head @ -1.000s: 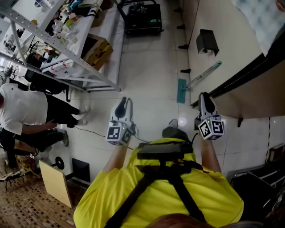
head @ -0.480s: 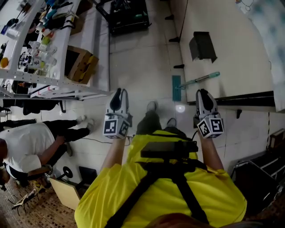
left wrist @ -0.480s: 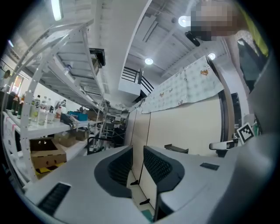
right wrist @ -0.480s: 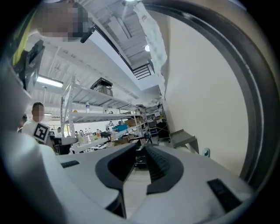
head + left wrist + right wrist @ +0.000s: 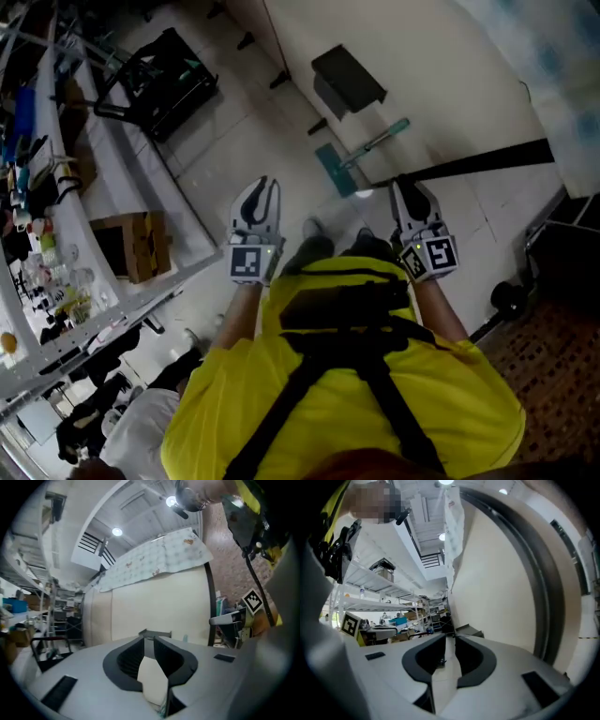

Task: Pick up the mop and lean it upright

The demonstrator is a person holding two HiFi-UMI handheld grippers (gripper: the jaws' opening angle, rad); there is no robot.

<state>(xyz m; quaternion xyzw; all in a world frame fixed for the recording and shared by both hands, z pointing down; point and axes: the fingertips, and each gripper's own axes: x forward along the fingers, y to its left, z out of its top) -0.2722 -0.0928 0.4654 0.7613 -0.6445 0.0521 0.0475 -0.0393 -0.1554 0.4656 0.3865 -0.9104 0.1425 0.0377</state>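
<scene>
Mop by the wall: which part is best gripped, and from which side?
Probably the mop's thin handle, about midway, coming from the room side with jaws straddling it. The flat head rests on the floor and looks too wide, while the handle seems to slant up against the wall, leaving only its front free.

The whole head view swings round. The mop [image 5: 362, 150] now lies slanted, ahead and between the left gripper [image 5: 263, 185] and the right gripper [image 5: 406, 186], not up at the right as before. The shelf rack [image 5: 56, 178] slides to the left edge. The person in white [image 5: 141, 436] drops to the bottom left corner.
</scene>
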